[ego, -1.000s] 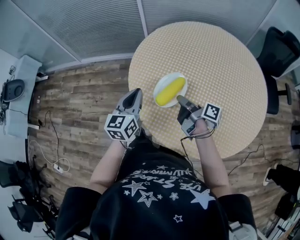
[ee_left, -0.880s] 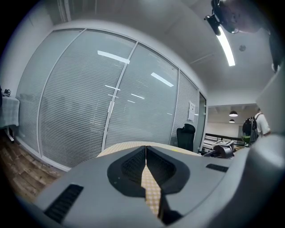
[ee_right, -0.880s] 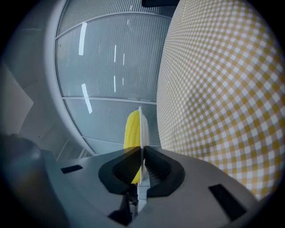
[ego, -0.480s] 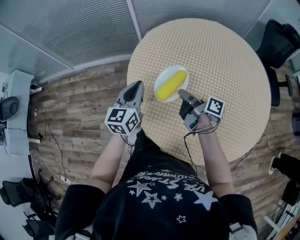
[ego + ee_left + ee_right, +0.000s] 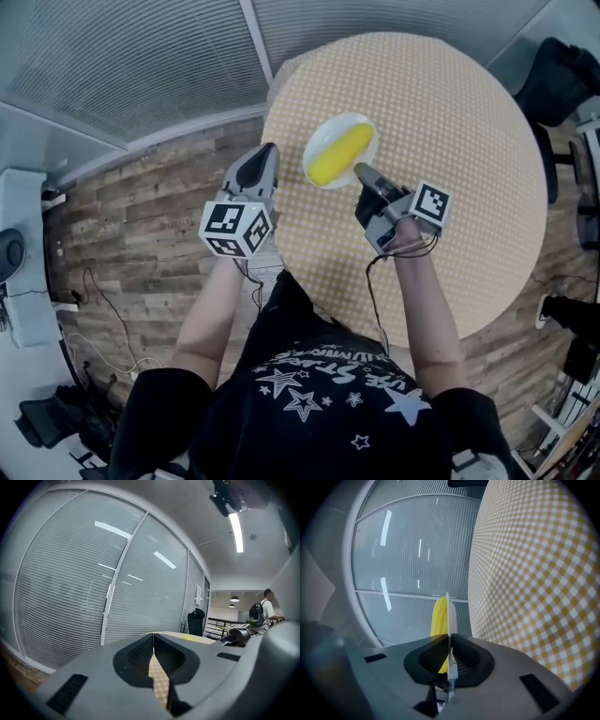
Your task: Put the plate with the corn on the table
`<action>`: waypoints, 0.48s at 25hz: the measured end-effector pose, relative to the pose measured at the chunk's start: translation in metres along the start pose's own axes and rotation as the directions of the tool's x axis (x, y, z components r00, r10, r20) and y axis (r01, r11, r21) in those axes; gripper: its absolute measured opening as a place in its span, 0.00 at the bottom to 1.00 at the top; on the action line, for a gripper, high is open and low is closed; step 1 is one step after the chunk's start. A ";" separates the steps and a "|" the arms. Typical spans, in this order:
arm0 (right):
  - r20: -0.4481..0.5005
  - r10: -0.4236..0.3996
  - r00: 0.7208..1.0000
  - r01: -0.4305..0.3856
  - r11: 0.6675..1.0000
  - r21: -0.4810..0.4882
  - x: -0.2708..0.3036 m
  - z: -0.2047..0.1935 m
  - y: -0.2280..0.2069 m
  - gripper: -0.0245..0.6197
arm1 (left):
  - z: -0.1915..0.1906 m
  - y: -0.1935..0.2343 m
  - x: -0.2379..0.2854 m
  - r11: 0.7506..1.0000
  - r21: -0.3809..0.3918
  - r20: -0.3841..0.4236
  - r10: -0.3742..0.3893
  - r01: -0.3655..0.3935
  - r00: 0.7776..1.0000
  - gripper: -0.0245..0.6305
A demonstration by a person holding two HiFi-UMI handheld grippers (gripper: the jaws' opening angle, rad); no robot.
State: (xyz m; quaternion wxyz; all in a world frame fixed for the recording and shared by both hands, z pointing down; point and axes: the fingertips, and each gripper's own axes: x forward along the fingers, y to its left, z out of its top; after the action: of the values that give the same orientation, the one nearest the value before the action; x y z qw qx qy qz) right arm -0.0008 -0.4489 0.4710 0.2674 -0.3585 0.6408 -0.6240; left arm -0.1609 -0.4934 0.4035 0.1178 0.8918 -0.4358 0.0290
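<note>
A white plate [image 5: 330,136] carrying a yellow corn cob [image 5: 339,155] is over the near-left part of the round checkered table [image 5: 441,103]. My right gripper [image 5: 360,172] is shut on the plate's near rim. In the right gripper view the plate [image 5: 449,616] shows edge-on between the jaws, with the corn [image 5: 439,620] on its left face. My left gripper [image 5: 263,155] hangs left of the table over the wooden floor, shut with nothing in it; in the left gripper view its jaws meet at the tips [image 5: 153,634].
Slatted glass walls [image 5: 141,56] run along the far left. Dark office chairs [image 5: 562,80] stand at the table's right. Cables [image 5: 103,300] lie on the wooden floor at the left. A person with a backpack [image 5: 260,613] stands far off in the left gripper view.
The plate with the corn has moved a little farther from me across the table, still in my right gripper. My left gripper has shifted slightly left and forward.
</note>
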 end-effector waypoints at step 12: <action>0.055 -0.044 0.998 0.043 0.999 0.021 0.120 0.067 -0.014 0.10 | 0.000 0.095 0.095 0.999 0.014 -0.043 -0.047 0.047 0.998 0.05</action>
State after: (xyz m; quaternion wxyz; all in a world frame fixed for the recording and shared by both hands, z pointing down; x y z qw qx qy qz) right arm -0.0182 -0.5838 0.4926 0.2747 -0.3868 0.6191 -0.6258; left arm -0.1768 -0.6228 0.4354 0.1208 0.9019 -0.4118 0.0486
